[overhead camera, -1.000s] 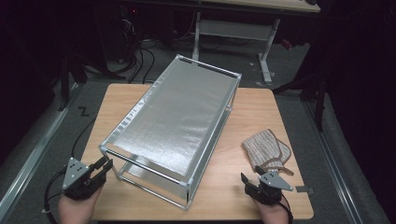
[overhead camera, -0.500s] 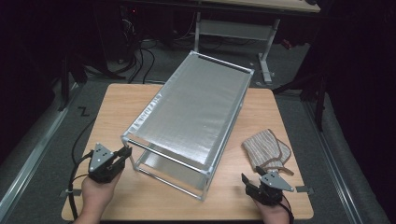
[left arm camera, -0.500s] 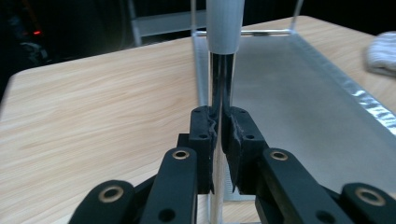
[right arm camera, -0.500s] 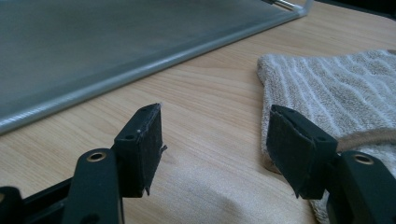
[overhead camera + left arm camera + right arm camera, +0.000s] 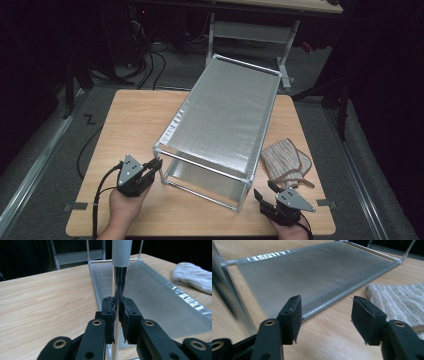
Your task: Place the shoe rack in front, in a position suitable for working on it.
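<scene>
Left gripper (image 5: 117, 312) level, jaws clamping the rack post (image 5: 120, 282)

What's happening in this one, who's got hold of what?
A person at a wooden table works a hand-held gripper in each hand. The left gripper is clamped on the near-left upright post of a two-tier metal rack with grey fabric shelves, which sits at an angle across the table. The right gripper holds nothing; its jaws have just been closing a little but stand apart, low over the table by the rack's bottom shelf. A striped cloth lies beside the rack on the right.
</scene>
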The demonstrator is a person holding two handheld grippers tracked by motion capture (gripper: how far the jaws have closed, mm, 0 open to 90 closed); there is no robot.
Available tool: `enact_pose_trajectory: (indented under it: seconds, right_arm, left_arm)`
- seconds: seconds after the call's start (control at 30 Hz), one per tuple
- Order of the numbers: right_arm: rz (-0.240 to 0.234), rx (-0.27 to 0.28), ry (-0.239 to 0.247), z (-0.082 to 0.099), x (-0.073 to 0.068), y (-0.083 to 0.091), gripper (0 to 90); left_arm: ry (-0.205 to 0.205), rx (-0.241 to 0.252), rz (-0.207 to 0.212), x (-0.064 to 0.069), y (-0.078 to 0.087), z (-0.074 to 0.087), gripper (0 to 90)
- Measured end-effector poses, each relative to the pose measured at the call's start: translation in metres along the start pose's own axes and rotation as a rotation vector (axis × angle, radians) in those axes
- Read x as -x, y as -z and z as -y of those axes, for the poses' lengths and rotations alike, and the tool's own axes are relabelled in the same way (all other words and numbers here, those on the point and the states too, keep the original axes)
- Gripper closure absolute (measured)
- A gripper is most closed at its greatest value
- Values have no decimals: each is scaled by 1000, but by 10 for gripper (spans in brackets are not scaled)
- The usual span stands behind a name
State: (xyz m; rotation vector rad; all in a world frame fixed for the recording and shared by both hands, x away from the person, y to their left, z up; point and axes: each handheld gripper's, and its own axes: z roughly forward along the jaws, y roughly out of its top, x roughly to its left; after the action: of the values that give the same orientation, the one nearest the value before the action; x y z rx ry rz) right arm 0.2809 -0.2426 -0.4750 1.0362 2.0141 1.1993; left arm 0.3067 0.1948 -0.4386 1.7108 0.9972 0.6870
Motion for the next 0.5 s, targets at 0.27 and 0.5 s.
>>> enact_pose_trajectory:
  seconds: [0.27,0.5]
  right_arm:
    - [-5,21,-36,5,2,27,486]
    - [-37,52,-44,4,-11,42,501]
  left_arm:
    - [-5,13,27,9,-8,-1,807]
    - [-3,12,33,9,-8,-1,805]
